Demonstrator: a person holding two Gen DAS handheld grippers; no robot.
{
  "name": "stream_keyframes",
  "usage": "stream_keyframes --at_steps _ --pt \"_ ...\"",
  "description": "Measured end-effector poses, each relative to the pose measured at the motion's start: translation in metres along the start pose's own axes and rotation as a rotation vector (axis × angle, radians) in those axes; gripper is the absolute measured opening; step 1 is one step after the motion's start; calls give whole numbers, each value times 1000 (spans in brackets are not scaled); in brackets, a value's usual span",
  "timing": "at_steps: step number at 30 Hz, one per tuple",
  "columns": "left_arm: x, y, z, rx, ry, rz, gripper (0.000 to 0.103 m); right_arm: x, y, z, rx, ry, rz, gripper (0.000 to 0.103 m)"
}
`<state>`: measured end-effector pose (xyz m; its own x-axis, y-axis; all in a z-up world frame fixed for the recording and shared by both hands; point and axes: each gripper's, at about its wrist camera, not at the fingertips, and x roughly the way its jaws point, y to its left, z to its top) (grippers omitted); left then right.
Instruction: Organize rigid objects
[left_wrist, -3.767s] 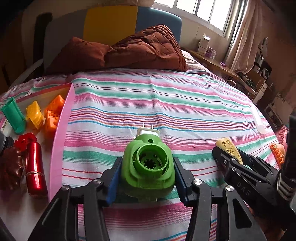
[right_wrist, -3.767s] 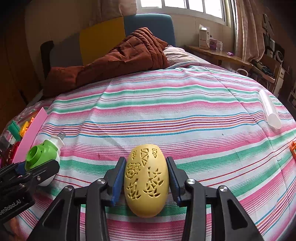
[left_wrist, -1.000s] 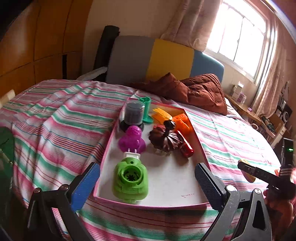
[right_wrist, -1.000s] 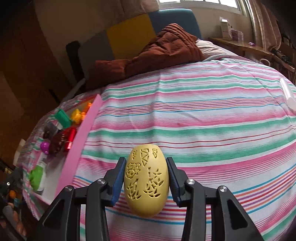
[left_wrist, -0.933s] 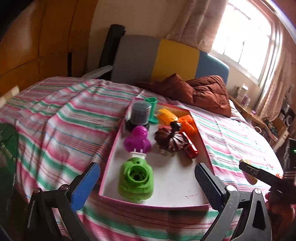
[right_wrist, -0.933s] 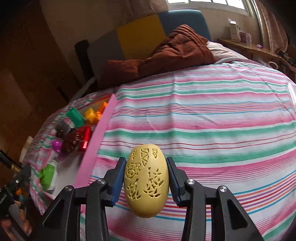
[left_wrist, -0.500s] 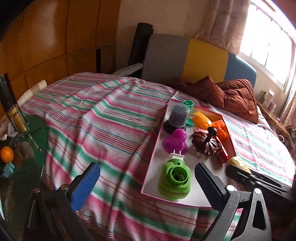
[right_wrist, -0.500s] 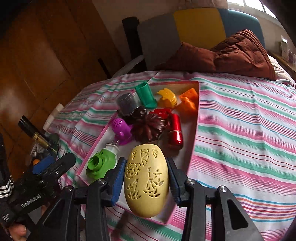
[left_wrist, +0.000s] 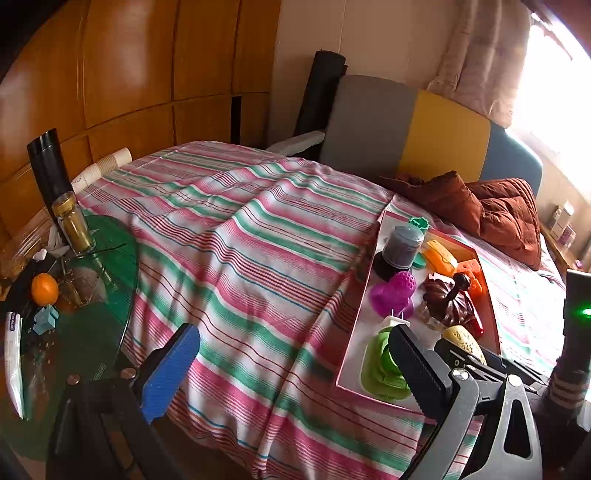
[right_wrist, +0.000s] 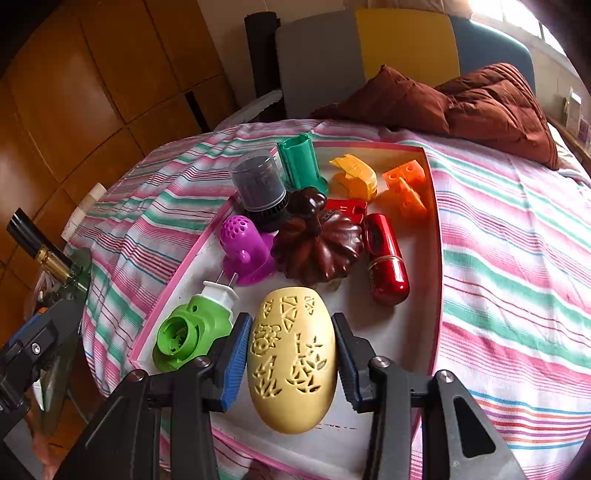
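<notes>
My right gripper (right_wrist: 291, 363) is shut on a cream carved egg-shaped object (right_wrist: 291, 358), held just over the near end of the pink-rimmed white tray (right_wrist: 434, 236). The green plug-in device (right_wrist: 192, 330) lies in the tray's near left corner. My left gripper (left_wrist: 295, 363) is open and empty, off the bed's left side, away from the tray (left_wrist: 356, 332). The green device (left_wrist: 380, 365) and the egg (left_wrist: 463, 341) in the right gripper show behind its right finger.
The tray also holds a purple plug (right_wrist: 245, 247), brown pumpkin (right_wrist: 317, 245), red capsule (right_wrist: 386, 258), dark jar (right_wrist: 258, 186), green, yellow and orange pieces. A brown quilt (right_wrist: 461, 99) lies at the headboard. A green glass side table (left_wrist: 85, 295) with bottles and an orange stands left.
My left gripper let go of the green device in the tray and has drawn back leftward, open. My right gripper carried the egg from the bed's middle to over the tray.
</notes>
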<state>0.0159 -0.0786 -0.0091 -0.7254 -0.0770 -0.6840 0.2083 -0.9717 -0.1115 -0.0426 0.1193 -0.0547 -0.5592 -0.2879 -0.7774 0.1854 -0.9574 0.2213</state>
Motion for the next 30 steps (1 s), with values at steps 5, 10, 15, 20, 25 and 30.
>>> stream_keyframes --at_steps 5,10,15,20,25,30 --pt "2 -2 -1 10 10 2 103 4 3 2 -14 0 -49 43" --pt "4 -4 -3 17 25 2 103 7 6 3 -19 7 -78 43" --pt "4 -7 -3 33 19 -1 103 5 9 2 -23 2 -81 44" --pt "3 -9 -4 40 13 -15 103 -4 11 1 -26 -13 -61 44" --pt "2 -11 -2 42 15 -28 103 -9 15 -2 -38 -19 -61 44" --pt "1 -12 -1 42 9 -36 103 -15 16 -4 -56 -22 -99 44"
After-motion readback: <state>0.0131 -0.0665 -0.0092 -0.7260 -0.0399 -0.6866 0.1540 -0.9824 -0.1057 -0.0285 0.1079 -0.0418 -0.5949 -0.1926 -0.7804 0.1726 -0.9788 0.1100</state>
